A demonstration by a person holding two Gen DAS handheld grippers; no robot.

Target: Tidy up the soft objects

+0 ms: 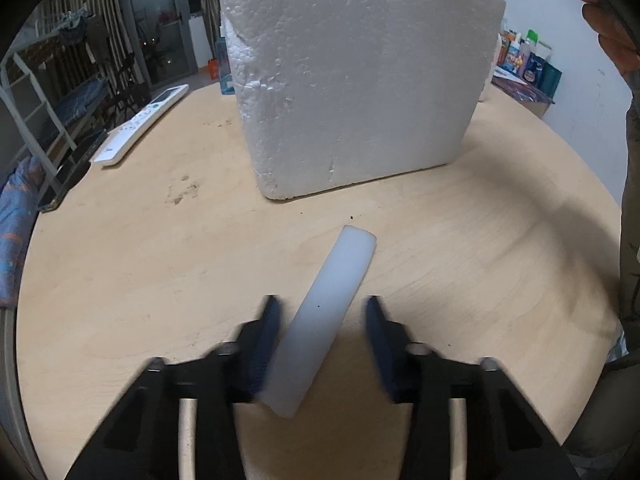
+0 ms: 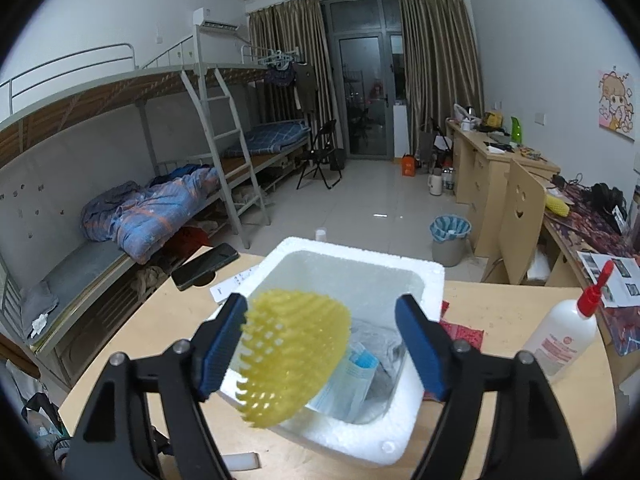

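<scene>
1. Left claw (image 1: 320, 320): its jaws stand part-way apart around a white foam strip (image 1: 326, 320). The left pad touches the strip's edge; the right pad stands clear of it, so no grip is made.
2. White foam strip: it lies on the bench (image 1: 140, 260), its far end pointing at the styrofoam box (image 1: 360, 88), which stands just beyond it.
3. Right claw (image 2: 320, 344): its jaws stand wide. The yellow foam net (image 2: 292, 356) is between them, touching the left pad and clear of the right pad.
4. Yellow foam net: it is above the near left corner of the open styrofoam box (image 2: 400, 432).
5. Box contents: a blue packet (image 2: 352, 380) and grey fabric (image 2: 380, 340) lie inside.
6. Bench surroundings: a white bottle with a red cap (image 2: 560, 336) stands right of the box; a phone (image 2: 204, 266) lies at its left.
</scene>
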